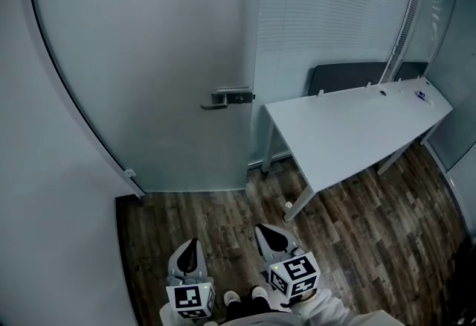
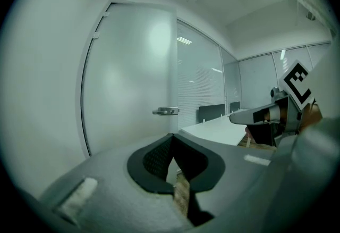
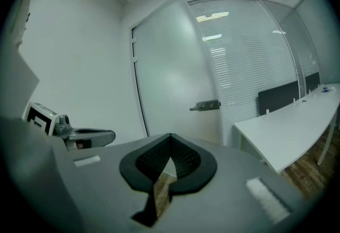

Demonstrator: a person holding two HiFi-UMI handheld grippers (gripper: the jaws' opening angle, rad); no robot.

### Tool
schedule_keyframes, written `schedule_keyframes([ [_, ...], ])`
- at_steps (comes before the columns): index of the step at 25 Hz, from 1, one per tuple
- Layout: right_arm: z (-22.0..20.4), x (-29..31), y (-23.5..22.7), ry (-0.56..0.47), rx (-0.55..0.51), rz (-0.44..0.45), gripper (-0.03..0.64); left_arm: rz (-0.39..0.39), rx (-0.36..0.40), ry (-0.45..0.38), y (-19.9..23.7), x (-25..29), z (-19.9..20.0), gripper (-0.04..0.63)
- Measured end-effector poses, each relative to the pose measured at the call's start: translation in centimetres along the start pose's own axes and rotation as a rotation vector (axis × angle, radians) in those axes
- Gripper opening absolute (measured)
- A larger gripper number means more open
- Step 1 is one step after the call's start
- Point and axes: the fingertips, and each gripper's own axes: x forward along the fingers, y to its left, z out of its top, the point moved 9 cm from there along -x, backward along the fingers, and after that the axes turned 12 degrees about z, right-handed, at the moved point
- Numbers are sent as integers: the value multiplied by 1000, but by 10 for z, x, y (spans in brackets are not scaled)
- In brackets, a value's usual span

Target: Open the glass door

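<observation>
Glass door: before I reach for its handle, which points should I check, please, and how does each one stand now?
1. Glass door shut, not yet opened: ok.
2. Door handle free, lever level: ok.
3. Right gripper ready to grasp: not ok, jaws together, nothing between them.
4. Left gripper empty: ok, jaws together.
5. Grippers at the handle: not ok, both are well short of it.
6. Door unlocked: cannot tell.
</observation>
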Motion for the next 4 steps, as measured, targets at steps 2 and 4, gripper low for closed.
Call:
schedule_keyframes([
  [2,2,-2,-3,-5,-22,-6,4,-1,5,3,-3,2,-2,5],
  [4,3,-4,-6,-10,-32,-12,3,-1,11,9,-6,3,-5,5],
])
